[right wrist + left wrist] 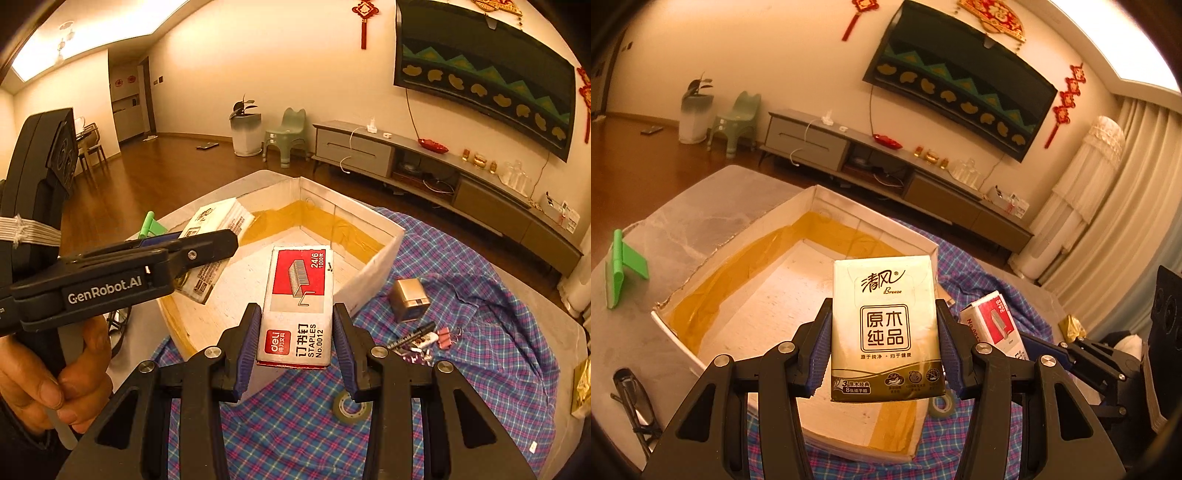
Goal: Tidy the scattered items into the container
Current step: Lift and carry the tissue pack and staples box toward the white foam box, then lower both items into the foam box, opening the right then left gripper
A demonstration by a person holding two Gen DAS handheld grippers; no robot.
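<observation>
**Two items held above the open box**

The left gripper [884,354] clamped a tissue pack [885,328] by its sides, its pads pressed against the wrapper, over the near part of the white box [746,236]. The right gripper [295,345] pinched a staple box [299,306] between its fingers, hovering at the box's near wall. A hand [48,373] gripped the left gripper's handle. Just below, a tape roll [351,406] lay on the plaid cloth [480,350]. Farther right sat a gold cube [410,299], a marker [410,336] and a pink clip [448,338]. Beside the box lay a green clip [620,273] and glasses [633,402].
</observation>
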